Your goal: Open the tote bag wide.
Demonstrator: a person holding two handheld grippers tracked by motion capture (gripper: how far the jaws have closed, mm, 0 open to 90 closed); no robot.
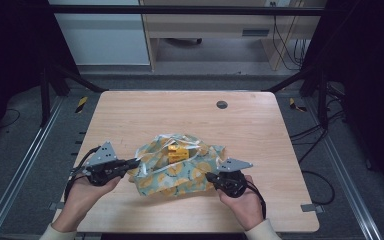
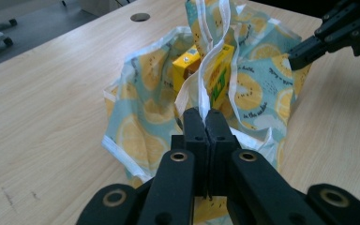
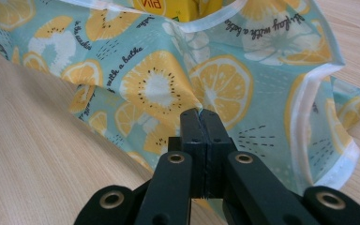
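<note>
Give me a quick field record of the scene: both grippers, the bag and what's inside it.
left gripper: jaws shut on the bag's white strap
right gripper: jaws shut on the bag's printed fabric
bag: lemon-print cloth, lying slack on the table between the two grippers, mouth open
contents: yellow cartons, standing inside the bag
hands: one on each gripper, at the table's near edge

bag point(image 1: 180, 170) sits mid-table point(image 1: 130, 115), nearer the near edge. box point(image 1: 177, 154) inside it. left gripper point(image 1: 136, 163) at bag's left edge, right gripper point(image 1: 209, 177) at its right. grommet hole point(image 1: 222, 104) far, right of centre.
</note>
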